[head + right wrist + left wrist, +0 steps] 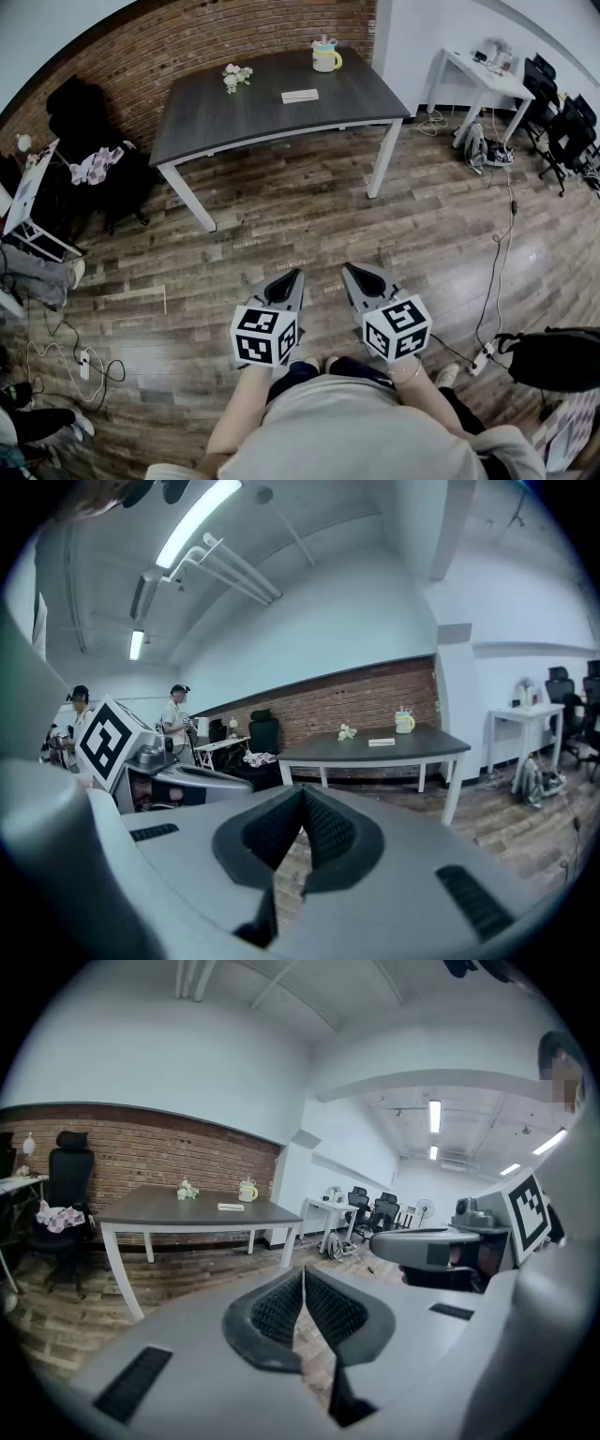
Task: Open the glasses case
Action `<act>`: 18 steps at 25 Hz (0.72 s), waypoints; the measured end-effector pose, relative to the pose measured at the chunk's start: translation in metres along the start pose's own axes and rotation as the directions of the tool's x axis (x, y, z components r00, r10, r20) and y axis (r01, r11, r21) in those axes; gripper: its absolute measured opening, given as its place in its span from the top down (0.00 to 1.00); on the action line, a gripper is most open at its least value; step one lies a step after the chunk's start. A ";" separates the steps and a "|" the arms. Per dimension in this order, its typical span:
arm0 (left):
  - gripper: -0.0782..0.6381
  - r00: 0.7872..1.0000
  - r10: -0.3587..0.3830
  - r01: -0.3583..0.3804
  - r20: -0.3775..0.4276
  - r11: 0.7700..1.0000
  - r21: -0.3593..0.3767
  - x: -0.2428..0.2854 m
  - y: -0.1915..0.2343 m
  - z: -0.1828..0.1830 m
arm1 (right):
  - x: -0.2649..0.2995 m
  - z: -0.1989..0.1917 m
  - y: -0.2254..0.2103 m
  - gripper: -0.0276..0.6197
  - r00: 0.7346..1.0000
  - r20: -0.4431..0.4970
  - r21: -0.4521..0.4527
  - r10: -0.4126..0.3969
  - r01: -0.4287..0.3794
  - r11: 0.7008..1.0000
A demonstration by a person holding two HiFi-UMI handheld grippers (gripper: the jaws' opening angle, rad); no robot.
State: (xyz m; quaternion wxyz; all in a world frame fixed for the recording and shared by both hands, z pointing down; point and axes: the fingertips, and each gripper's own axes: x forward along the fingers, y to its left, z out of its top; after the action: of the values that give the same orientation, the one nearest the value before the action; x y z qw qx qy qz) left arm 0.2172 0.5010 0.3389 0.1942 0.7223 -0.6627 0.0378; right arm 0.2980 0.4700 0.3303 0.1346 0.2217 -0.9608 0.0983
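The glasses case (300,96) is a flat pale box lying on the dark table (216,117) far ahead across the wooden floor. It also shows small in the left gripper view as the case (231,1207) and in the right gripper view as the case (381,742). My left gripper (298,274) and right gripper (346,268) are held side by side close to my body, well short of the table. Both point forward and slightly down. The left gripper (303,1274) has its jaws touching at the tips with nothing between them, and so does the right gripper (303,792).
On the table stand a yellow-green mug (325,58) and a small bunch of flowers (234,77). A black chair (80,122) with cloth sits at the left, a white desk (478,80) and office chairs (562,122) at the right. Cables (502,234) trail over the floor. People stand behind at the left (176,719).
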 end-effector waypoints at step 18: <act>0.86 0.996 -0.077 0.077 0.036 0.997 0.006 0.006 0.018 0.003 | 0.012 0.004 -0.001 0.95 0.998 0.034 -0.016 -0.050 0.051 0.999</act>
State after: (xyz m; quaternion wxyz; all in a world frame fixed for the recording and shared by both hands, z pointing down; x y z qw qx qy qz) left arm 0.2002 0.4935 0.3423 0.1819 0.7484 -0.6375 0.0187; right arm 0.2870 0.4629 0.3308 0.1229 0.2462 -0.9578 0.0831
